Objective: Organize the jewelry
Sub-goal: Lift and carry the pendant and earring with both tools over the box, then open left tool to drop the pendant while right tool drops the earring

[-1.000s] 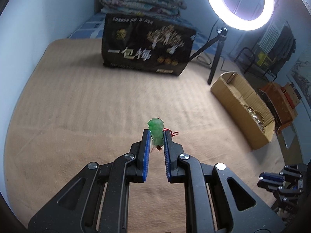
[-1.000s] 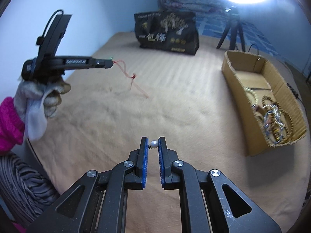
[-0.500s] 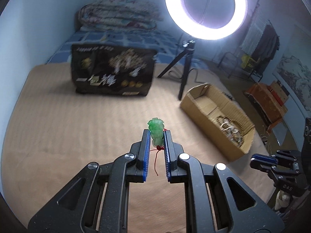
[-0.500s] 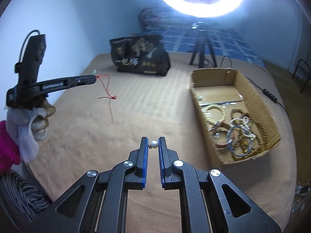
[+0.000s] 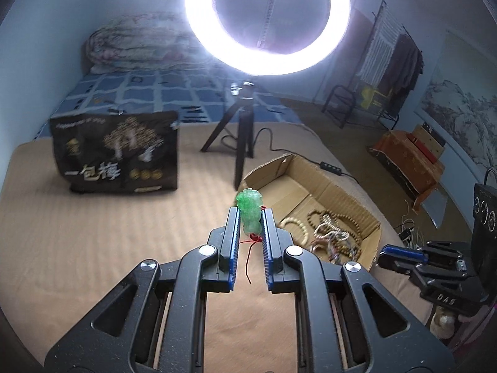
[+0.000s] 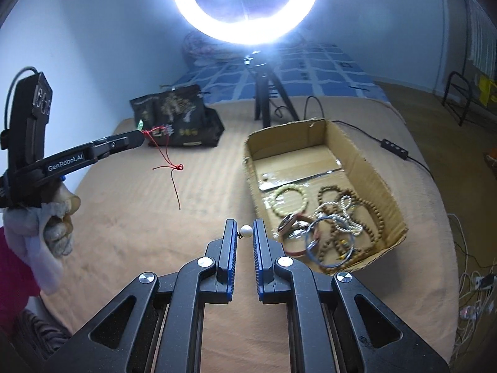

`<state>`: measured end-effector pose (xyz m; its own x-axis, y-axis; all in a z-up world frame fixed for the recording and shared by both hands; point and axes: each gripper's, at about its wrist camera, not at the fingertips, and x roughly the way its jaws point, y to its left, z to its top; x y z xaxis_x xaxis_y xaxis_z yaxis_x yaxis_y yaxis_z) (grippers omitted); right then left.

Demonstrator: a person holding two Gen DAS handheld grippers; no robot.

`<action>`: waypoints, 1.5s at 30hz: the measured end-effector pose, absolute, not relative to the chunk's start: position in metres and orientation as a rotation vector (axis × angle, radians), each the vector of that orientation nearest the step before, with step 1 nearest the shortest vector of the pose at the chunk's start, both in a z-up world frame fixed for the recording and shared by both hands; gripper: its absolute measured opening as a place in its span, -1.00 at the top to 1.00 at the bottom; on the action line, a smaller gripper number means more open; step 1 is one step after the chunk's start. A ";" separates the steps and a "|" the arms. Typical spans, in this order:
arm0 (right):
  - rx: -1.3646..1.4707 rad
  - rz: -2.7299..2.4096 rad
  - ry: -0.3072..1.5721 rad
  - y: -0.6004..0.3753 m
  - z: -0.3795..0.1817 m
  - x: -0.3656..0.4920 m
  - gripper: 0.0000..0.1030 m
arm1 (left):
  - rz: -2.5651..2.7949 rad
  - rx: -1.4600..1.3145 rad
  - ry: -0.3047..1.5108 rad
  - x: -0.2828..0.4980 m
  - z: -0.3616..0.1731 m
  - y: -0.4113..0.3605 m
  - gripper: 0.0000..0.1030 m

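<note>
My left gripper (image 5: 251, 219) is shut on a green jade pendant (image 5: 249, 211) whose red cord (image 5: 249, 258) hangs down between the fingers; it is held in the air above the tan bedcover, just left of the cardboard box (image 5: 326, 183). In the right wrist view the left gripper (image 6: 136, 138) shows at the left with the red cord (image 6: 169, 168) dangling. My right gripper (image 6: 245, 233) is shut on a small white pearl earring (image 6: 246, 231), just left of the cardboard box (image 6: 360, 161), which holds several bead bracelets (image 6: 329, 217).
A black printed bag (image 5: 116, 152) stands at the back left of the bedcover. A ring light (image 5: 267, 18) on a black tripod (image 5: 239, 143) stands behind the box, its cable and switch (image 6: 394, 147) running right. The right gripper shows at the right edge (image 5: 403, 253).
Both grippers have swung right and tilted up, bringing the box of bracelets closer to their tips. The pendant and the pearl stay gripped; the red cord swings.
</note>
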<state>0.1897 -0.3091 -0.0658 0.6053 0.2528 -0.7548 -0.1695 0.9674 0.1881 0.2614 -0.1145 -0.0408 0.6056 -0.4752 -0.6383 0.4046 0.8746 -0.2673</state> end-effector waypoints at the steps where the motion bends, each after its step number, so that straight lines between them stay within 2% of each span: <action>1: 0.099 0.238 0.888 -0.311 -0.066 0.192 0.83 | -0.516 -0.095 0.762 0.264 -0.040 -0.121 0.77; 19: 0.040 0.140 0.907 -0.337 -0.083 0.242 0.83 | -0.555 -0.033 0.752 0.318 -0.048 -0.203 0.77; 30: 0.049 0.115 0.951 -0.352 -0.101 0.255 0.83 | -0.533 -0.003 0.802 0.336 -0.076 -0.223 0.77; 45: 0.034 0.102 0.955 -0.352 -0.105 0.259 0.83 | -0.522 0.004 0.827 0.343 -0.081 -0.230 0.77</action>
